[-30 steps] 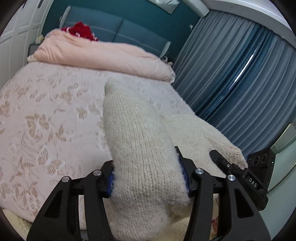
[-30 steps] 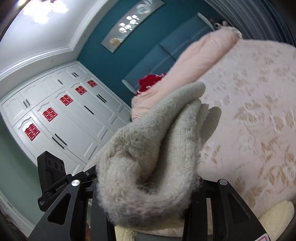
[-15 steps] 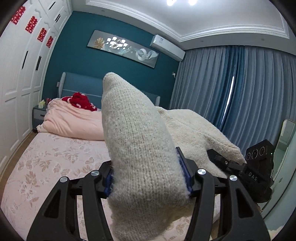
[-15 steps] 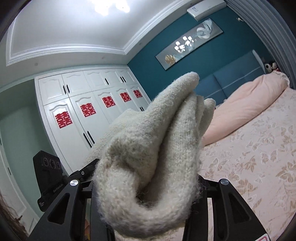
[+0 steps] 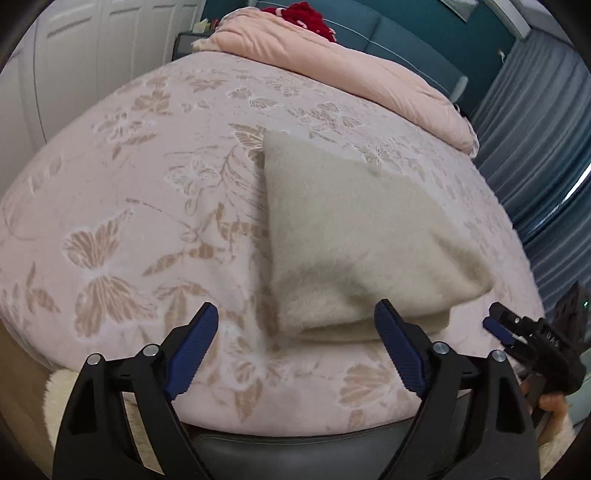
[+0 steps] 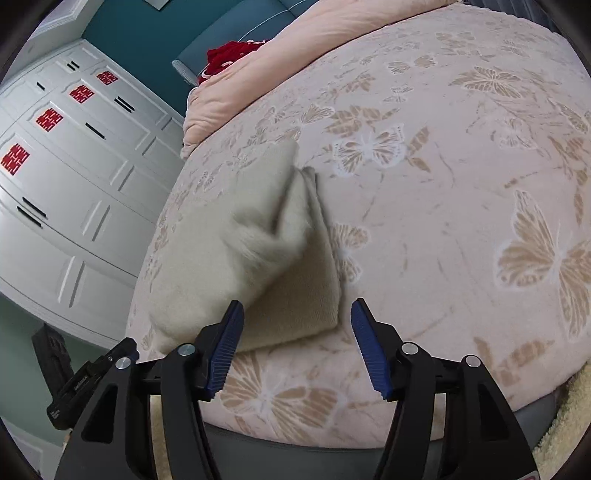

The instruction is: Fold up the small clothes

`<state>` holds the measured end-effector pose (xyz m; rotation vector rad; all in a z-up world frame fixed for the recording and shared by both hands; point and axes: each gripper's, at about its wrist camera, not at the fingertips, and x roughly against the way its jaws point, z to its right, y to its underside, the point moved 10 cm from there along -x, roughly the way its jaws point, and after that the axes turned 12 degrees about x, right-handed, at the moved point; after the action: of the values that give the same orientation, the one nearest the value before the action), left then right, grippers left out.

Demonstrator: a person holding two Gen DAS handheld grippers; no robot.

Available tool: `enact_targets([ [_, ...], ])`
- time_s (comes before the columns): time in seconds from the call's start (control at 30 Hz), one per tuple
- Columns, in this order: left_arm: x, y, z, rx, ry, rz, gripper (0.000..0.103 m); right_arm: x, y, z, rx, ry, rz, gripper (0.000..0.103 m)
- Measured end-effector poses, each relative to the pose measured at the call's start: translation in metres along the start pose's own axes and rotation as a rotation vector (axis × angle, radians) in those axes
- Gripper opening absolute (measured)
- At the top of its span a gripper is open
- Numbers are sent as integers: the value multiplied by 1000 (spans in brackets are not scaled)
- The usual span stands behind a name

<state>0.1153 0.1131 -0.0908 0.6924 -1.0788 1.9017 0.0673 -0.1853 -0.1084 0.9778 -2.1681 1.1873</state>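
Note:
A cream knitted garment lies folded on the pink butterfly-patterned bed, near its front edge. My left gripper is open and empty, just in front of the garment's near left corner. The garment also shows in the right wrist view, blurred on top. My right gripper is open and empty at the garment's near right corner. The right gripper shows at the right edge of the left wrist view.
A pink duvet and a red item lie at the head of the bed. White wardrobes stand to the left, blue curtains to the right. A cream fluffy rug lies below the bed edge.
Both grippers held the garment up in the air, then brought it down onto the bed and opened. The garment now lies released on the bedspread.

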Motion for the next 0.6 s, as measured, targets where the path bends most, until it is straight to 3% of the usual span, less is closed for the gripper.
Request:
enact_targets([
  [0.13, -20, -26, 9, 145, 75, -9, 94, -39, -30, -15, 1, -15, -45, 85],
  [0.27, -69, -32, 8, 222, 49, -114, 95, -93, -33, -7, 6, 40, -131, 85],
  [0.33, -93, -27, 6, 239, 47, -179, 95, -119, -22, -3, -44, 18, -199, 86],
  [0.37, -103, -22, 6, 243, 40, -212, 91, -123, -21, -6, -55, 2, -190, 83],
  [0.4, -110, -18, 8, 244, 51, -239, 73, -125, -25, -18, -33, -56, -182, 48],
  [0.43, -112, -17, 12, 237, 54, -249, 71, -122, -30, -26, -2, -41, -185, 37],
  [0.5, -100, -29, 25, 186, 62, -197, 51, -101, -57, -55, 111, -63, -101, 31],
  [0.6, -70, -57, 55, 91, 114, -105, 49, -59, -97, -92, 226, -81, 27, 29],
])
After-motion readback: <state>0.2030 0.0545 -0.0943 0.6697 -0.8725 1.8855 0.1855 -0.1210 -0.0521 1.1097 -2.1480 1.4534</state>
